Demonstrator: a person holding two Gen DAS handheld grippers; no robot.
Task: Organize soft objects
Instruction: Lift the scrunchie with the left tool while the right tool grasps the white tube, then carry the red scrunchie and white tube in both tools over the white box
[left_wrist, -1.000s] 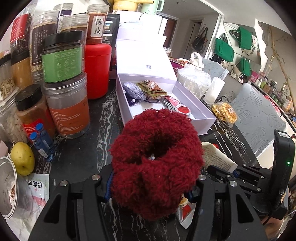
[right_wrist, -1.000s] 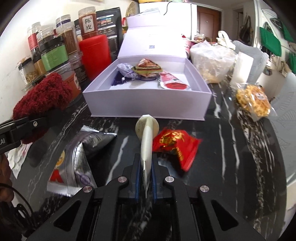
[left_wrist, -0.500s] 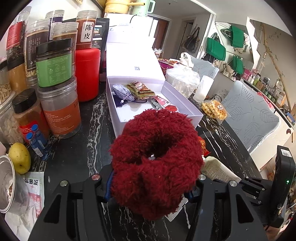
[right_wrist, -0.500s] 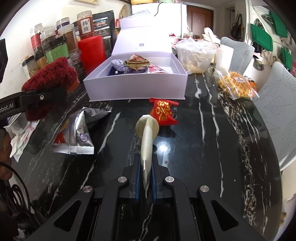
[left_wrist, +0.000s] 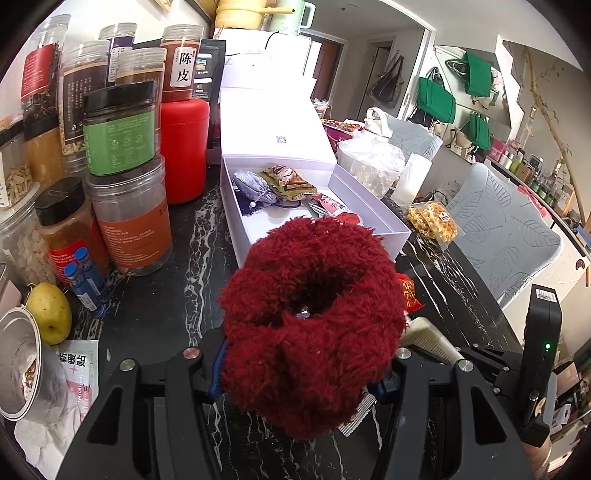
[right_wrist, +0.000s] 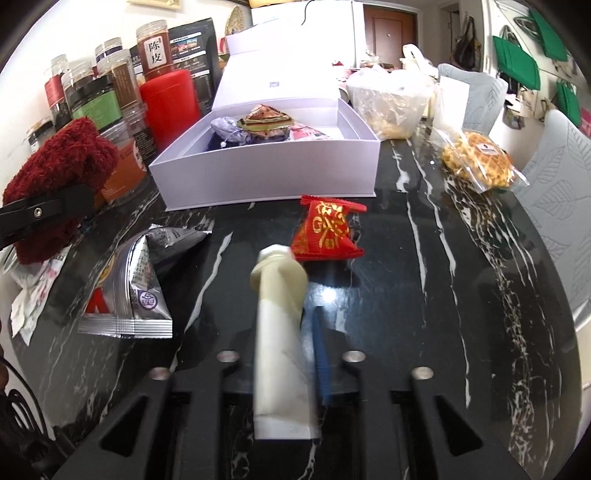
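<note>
A fluffy dark-red scrunchie is gripped in the left claw, the open white box lying ahead of it. In the right claw, whose jaws appear parted, a cream squeeze tube lies, blurred; whether it is clamped cannot be told
</note>
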